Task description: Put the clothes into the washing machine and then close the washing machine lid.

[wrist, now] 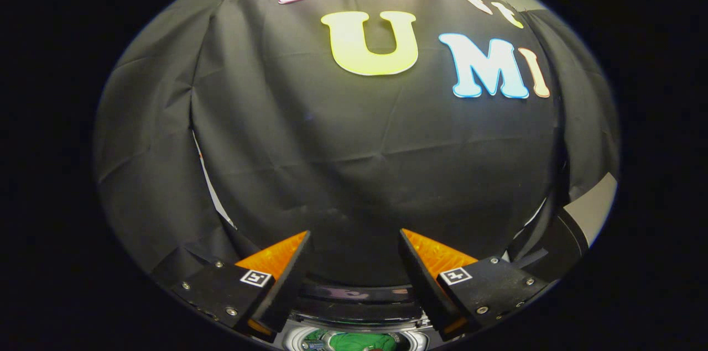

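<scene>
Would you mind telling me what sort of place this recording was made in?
Most likely a staged recording booth: black cloth wall all around, open gripper empty, and below its fingers a washing machine's opening with green clothing inside.

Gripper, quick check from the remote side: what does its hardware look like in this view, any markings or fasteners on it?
The gripper has two wedge-shaped fingers set apart, tapering forward to narrow tips. Each sits on a flat dark block with small silver screws at the corners. Each block carries a small square black-and-white tag near the finger's base. No cables or sleeve can be seen.
</scene>
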A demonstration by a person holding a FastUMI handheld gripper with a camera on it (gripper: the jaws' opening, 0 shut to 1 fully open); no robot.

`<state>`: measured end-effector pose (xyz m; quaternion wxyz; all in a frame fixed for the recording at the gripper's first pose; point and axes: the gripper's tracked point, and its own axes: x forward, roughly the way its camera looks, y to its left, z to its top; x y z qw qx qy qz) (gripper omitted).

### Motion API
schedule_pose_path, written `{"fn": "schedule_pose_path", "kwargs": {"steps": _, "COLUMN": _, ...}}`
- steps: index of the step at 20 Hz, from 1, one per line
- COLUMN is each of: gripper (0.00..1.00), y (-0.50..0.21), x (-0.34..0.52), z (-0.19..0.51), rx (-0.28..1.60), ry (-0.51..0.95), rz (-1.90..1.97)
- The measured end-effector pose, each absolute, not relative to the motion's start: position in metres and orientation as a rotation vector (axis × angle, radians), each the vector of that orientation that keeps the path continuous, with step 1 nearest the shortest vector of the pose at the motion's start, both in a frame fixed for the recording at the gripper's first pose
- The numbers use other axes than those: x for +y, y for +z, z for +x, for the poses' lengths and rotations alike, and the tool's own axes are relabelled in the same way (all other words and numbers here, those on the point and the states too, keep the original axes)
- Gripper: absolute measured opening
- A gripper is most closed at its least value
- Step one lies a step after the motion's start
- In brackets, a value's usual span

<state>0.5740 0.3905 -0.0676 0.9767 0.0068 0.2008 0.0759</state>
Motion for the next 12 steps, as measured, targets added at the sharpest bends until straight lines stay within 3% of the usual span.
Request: {"fn": "schedule_pose_path", "kwargs": {"steps": 12, "gripper": 0.94, "y": -0.064, "x": 0.392, "z": 0.56, "rx": 0.371, "ry": 0.158, "rz": -0.011}}
